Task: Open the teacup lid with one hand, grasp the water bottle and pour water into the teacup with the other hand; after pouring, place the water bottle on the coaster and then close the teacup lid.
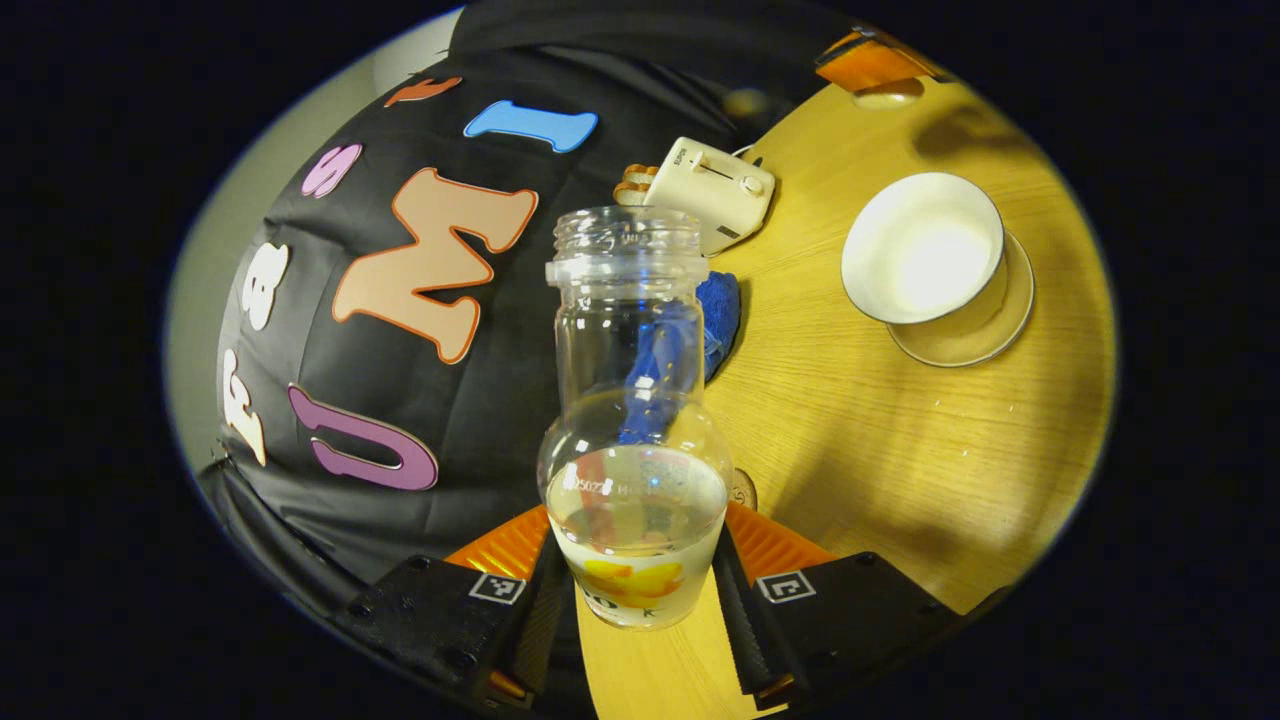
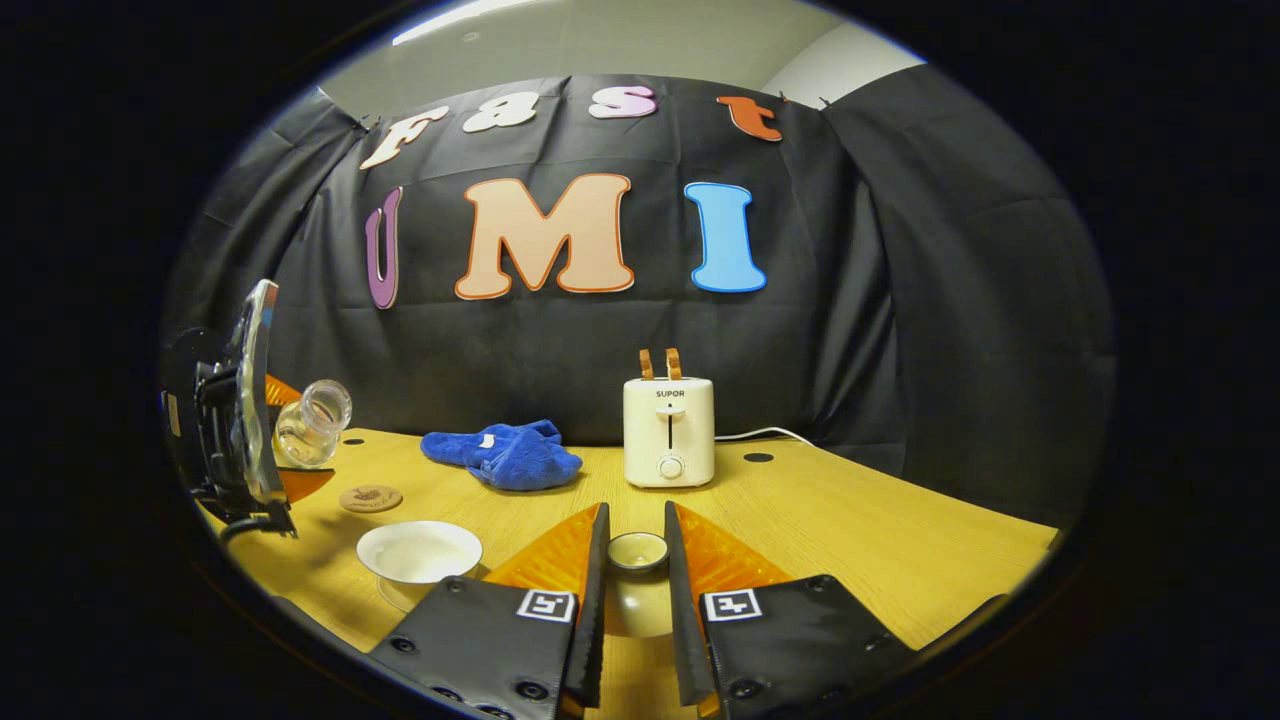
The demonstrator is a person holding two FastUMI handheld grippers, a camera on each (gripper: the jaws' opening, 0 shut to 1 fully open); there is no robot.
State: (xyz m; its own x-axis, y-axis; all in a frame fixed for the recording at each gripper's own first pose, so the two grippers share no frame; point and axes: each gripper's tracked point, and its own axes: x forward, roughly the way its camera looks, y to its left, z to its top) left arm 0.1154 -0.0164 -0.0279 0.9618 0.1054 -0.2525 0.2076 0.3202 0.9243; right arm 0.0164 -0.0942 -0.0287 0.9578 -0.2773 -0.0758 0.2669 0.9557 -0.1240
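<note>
While the left gripper (image 1: 636, 590) clamps the water bottle (image 1: 633, 420) low on its body, both fingers pressing its sides, the bottle leans toward the teacup (image 1: 925, 250), which sits uncovered on its saucer (image 1: 1005, 325) at about 2 o'clock in the left gripper view.

Bottle is uncapped, part full. Its mouth looks well apart from the cup, off toward 10 o'clock of it.

Risks, as I judge them:
- Tilting further before the mouth is over the bowl would put water on the table (image 1: 900, 450).
- The grip is low on a smooth, rounded wall; a fast tilt could let the bottle twist in the fingers.
- The cup is shallow and wide; a hard pour could splash over or overfill it.

Right gripper (image 2: 636, 565) is closed on the teacup lid (image 2: 637, 552), knob between the fingers, held off to the side of the cup.
- If that grip slackens, the lid drops to the table.

Differences between views:
- Right gripper view gives the coaster (image 2: 370, 498) at 9 o'clock, just beyond the cup, under the tilted bottle, and the bottle's lean from the side.
- Left gripper view gives the water level and the look down into the cup.

Background: toaster (image 2: 669, 430), blue cloth (image 2: 505, 455).
</note>
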